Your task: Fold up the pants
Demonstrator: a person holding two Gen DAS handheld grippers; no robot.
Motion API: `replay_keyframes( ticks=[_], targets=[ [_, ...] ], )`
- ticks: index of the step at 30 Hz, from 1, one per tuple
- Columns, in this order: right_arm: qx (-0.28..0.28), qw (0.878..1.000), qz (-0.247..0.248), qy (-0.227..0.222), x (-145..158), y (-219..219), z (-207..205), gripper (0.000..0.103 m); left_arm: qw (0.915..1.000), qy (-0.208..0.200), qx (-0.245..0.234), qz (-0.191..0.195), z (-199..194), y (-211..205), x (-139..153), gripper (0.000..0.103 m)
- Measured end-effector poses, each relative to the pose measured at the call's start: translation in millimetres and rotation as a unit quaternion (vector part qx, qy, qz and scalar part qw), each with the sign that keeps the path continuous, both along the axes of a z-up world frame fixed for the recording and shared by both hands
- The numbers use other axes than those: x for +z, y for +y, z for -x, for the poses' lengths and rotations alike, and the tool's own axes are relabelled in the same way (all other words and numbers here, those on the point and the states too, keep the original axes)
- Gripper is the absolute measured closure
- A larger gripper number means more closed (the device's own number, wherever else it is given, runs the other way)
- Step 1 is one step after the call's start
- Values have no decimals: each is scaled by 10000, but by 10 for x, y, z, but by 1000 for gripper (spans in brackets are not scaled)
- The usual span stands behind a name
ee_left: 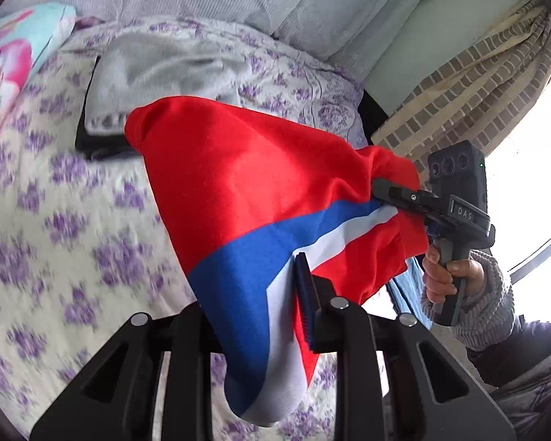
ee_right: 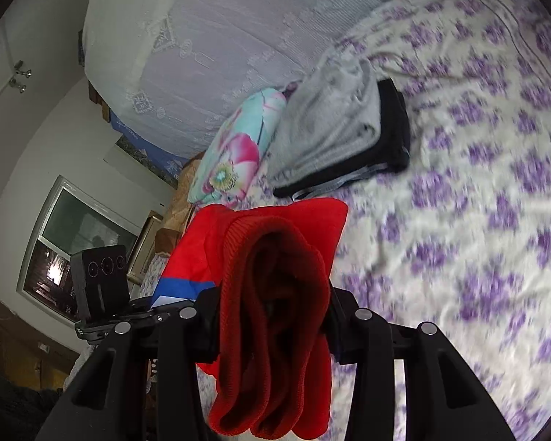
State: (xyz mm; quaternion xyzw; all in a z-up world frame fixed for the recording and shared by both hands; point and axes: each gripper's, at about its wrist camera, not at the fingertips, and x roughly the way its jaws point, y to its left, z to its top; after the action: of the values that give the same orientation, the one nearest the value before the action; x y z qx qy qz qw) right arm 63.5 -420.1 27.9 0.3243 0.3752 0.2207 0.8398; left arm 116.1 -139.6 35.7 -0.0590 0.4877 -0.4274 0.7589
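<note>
The red pants (ee_left: 238, 183) with a blue and white stripe hang in the air above the bed, stretched between both grippers. My left gripper (ee_left: 268, 316) is shut on the striped part of the pants. My right gripper (ee_left: 389, 193), seen in the left wrist view, is shut on the other end. In the right wrist view my right gripper (ee_right: 272, 316) clamps the red ribbed waistband (ee_right: 275, 312), which droops over its jaws. The left gripper (ee_right: 128, 312) shows at left there, holding the striped cloth.
The bed has a white sheet with purple flowers (ee_left: 55, 220). Folded grey and black clothes (ee_right: 349, 136) lie stacked on it, next to a floral pillow (ee_right: 235, 150). A brick-pattern curtain (ee_left: 470, 84) and a bright window are at right.
</note>
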Motion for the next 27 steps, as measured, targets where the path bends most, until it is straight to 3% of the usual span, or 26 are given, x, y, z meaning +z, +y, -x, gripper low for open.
replay_keyframes(
  ticks=[6, 9, 12, 16, 23, 25, 27],
  targets=[
    [6, 9981, 348, -513, 791, -137, -1101, 61, 9986, -496, 149, 67, -1055, -122, 579, 80],
    [-57, 9973, 428, -587, 989, -183, -1599, 61, 9980, -574, 212, 124, -1539, -179, 703, 80],
    [-90, 9971, 485, -580, 1037, -220, -2043, 61, 9982, -464, 276, 243, -1970, -195, 647, 80],
    [-109, 9975, 542, -440, 873, -240, -2536, 61, 9986, -234, 379, 292, -2460, -255, 419, 80],
    [-145, 9986, 474, 171, 231, -322, -3147, 61, 9969, 410, 589, 329, -2930, -296, -276, 79],
    [-213, 9970, 644, 382, -30, -347, -3253, 61, 9955, 630, 660, 250, -2979, -310, -534, 73],
    [-321, 9961, 652, 494, -275, -414, -3295, 60, 9938, 761, 775, 220, -2986, -285, -761, 54]
  ],
)
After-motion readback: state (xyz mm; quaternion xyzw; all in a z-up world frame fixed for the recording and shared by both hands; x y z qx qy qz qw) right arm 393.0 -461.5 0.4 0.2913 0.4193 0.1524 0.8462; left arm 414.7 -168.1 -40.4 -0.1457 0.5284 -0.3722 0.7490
